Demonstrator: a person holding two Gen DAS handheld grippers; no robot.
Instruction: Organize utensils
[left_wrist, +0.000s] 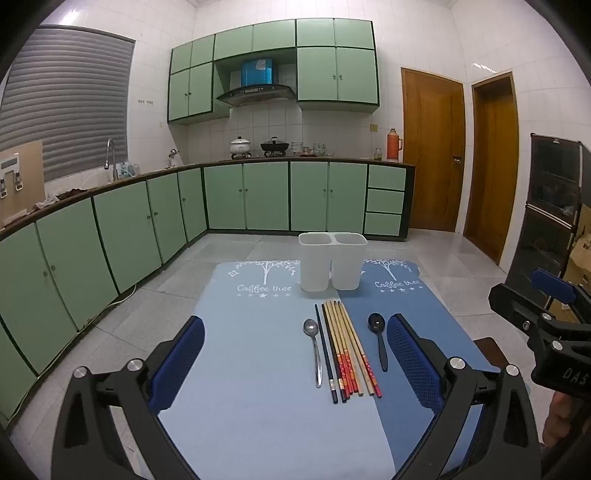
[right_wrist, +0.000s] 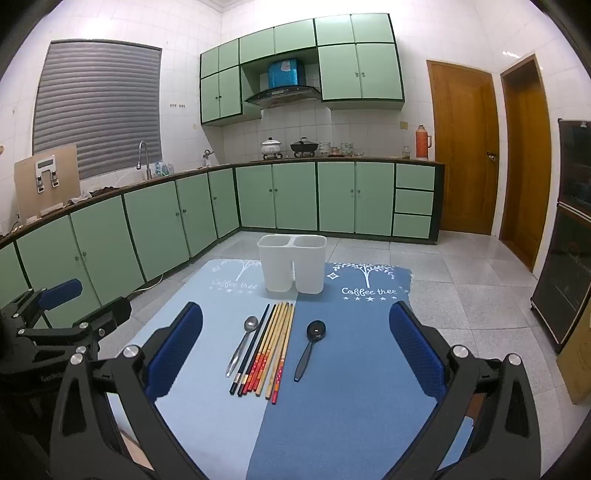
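White two-compartment holder (right_wrist: 291, 264) empty, both grippers, left gripper (left_wrist: 295, 365) and right gripper (right_wrist: 295, 354), spread wide holding nothing; pinch chopsticks (right_wrist: 269, 347) mid-shaft, drop upright into one compartment.

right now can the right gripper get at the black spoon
Probably yes: the right gripper has its jaws wide open, and the black spoon lies alone on the mat, clear of the chopsticks, with nothing in between.

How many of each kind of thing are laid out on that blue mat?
Spoons: 2, one metal and one black
Chopsticks: 7 as far as I can make out; they lie packed side by side
Holder: 1, white, with two compartments
Total: 10
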